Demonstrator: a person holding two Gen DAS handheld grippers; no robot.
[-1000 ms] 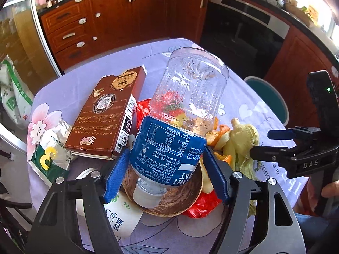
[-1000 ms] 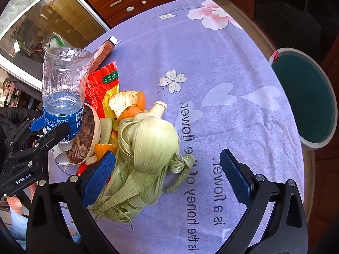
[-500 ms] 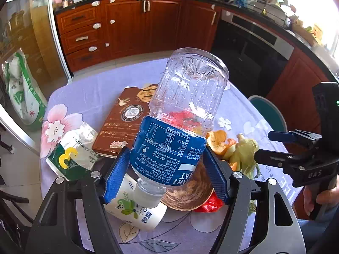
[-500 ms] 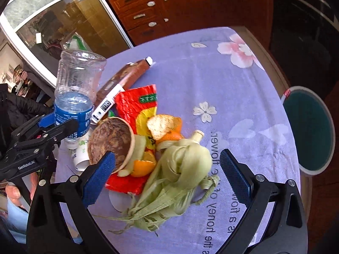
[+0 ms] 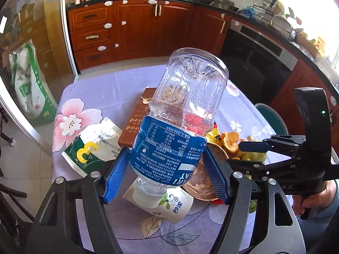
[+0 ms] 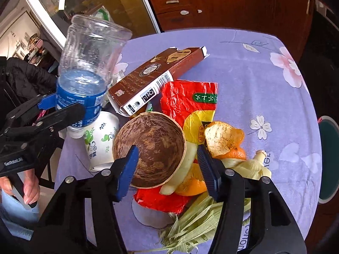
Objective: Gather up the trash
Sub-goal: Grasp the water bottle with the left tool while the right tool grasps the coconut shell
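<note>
In the left wrist view the plastic bottle [image 5: 180, 131] hides most of the brown carton [image 5: 137, 122] and red wrapper [image 5: 195, 120]. The paper cup [image 5: 173, 205] is partly covered by the bottle's cap. In the right wrist view the right tongs [image 6: 167, 167] cover part of the corn husks [image 6: 190, 226], which the bottom edge cuts off. The label print is too small to read.

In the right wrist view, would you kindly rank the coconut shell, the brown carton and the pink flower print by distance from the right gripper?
1. Coconut shell: between the right gripper's blue pads, at the left one.
2. Brown carton: behind the shell, mid-table.
3. Pink flower print: far right of the tablecloth.
</note>
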